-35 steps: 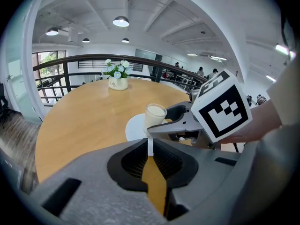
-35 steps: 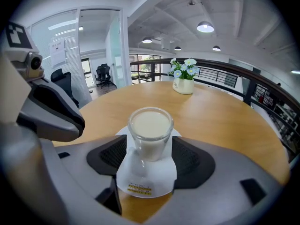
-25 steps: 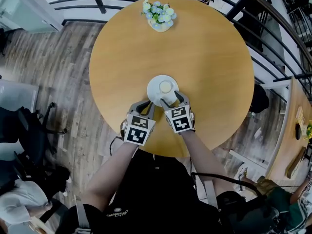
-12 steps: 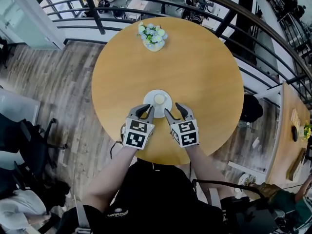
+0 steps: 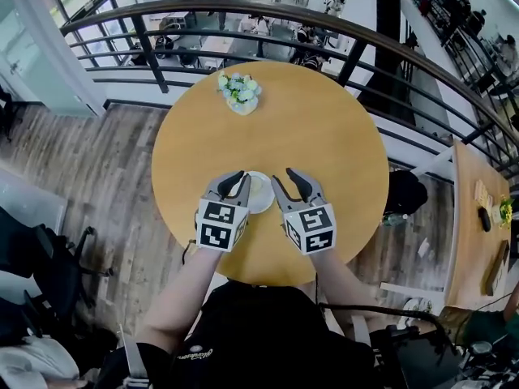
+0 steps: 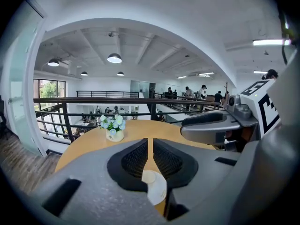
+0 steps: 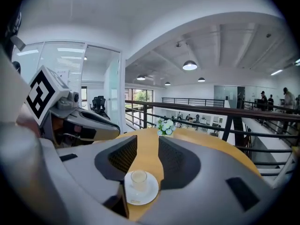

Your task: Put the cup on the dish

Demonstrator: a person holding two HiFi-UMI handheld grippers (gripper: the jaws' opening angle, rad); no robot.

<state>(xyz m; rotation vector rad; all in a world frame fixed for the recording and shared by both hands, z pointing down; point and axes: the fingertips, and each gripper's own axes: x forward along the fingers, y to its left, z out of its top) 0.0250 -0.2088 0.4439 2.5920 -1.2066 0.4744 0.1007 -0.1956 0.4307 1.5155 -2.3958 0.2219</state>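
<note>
Cup on dish: done. Left gripper, dish's 9 o'clock, jaws nearly together; right gripper, 3 o'clock, apart, just closing; both empty.

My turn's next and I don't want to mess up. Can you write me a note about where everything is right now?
Left tool: jaws almost together, empty, above the table.
Right tool: jaws apart, have just been closing, nothing between them, also above the table.
Cup: stands upright on the dish, on the table's near side.
Done: cup is on the dish.
Left: nothing, it seems; just keep both tools clear of it.
</note>
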